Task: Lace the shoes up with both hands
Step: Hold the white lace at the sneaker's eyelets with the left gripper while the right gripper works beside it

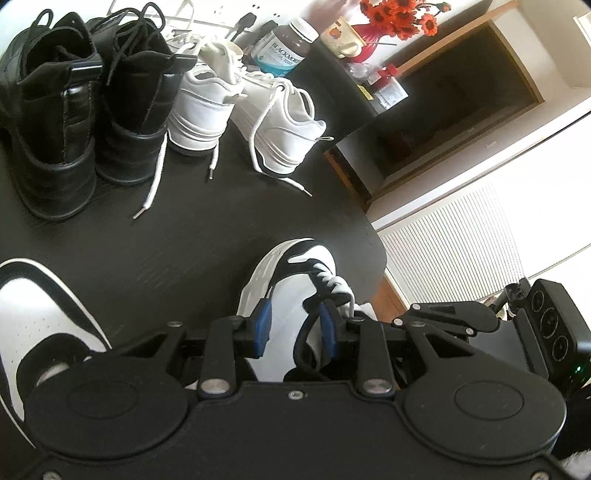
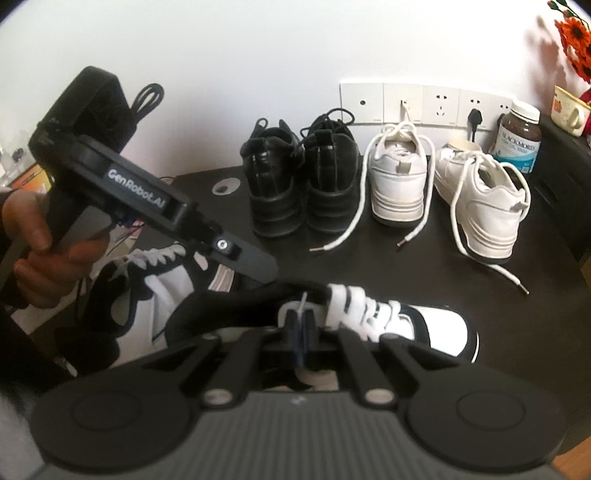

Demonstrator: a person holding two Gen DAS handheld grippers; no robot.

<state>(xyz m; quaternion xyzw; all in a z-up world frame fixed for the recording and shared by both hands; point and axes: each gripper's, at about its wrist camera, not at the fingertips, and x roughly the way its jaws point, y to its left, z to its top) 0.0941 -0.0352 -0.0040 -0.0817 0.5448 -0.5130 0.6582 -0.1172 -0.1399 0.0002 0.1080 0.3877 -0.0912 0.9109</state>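
The white lace (image 2: 303, 300) is thin, limp and light, best pinched near its stiff tip. The right gripper (image 2: 301, 323) has its fingers pressed together on it, just above the black-and-white sneaker (image 2: 406, 325) on the table (image 2: 369, 266). The left gripper (image 1: 295, 325) has its fingers part-spread astride that shoe's collar; whether they press it is unclear.

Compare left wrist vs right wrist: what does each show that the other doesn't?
Left wrist only: a radiator past the table edge and a dark cabinet opening.
Right wrist only: the left gripper body gripped by a hand, and the right gripper shut on a white lace.
Both: black shoes, white sneakers, brown bottle, orange flowers, the black-and-white sneaker.
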